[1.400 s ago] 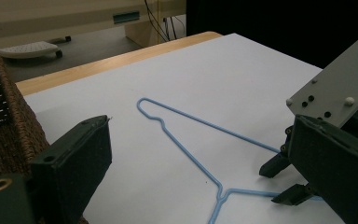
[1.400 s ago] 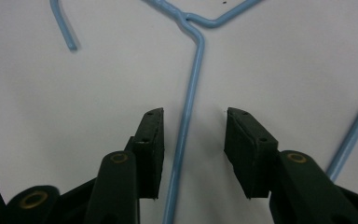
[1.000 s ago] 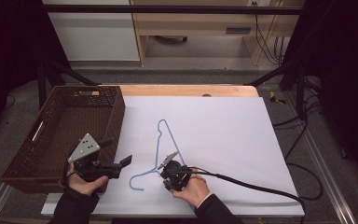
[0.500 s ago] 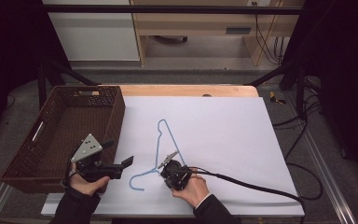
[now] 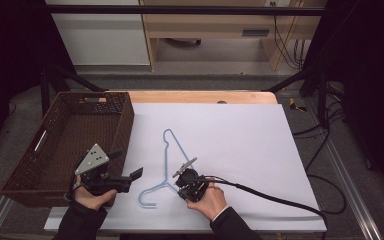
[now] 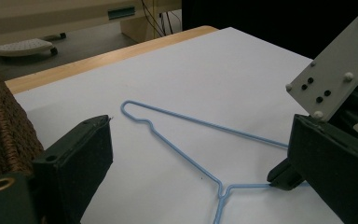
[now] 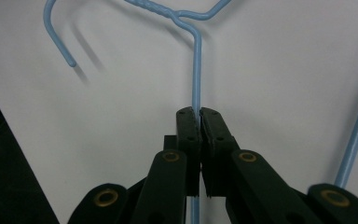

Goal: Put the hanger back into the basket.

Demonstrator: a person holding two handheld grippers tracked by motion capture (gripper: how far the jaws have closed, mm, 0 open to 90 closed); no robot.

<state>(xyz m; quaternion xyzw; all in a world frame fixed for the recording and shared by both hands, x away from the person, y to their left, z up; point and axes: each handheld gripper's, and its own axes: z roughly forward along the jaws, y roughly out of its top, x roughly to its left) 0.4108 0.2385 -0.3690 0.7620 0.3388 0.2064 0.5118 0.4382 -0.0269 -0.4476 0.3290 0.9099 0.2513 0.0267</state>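
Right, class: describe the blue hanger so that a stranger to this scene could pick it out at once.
Start at the white table top, just right of the brown woven basket. Near the front edge lies the hanger: thin light-blue wire, hook toward the person, one arm pinched in the right gripper. Nothing else there is blue.

Blue wire hanger (image 5: 167,165) flat on table
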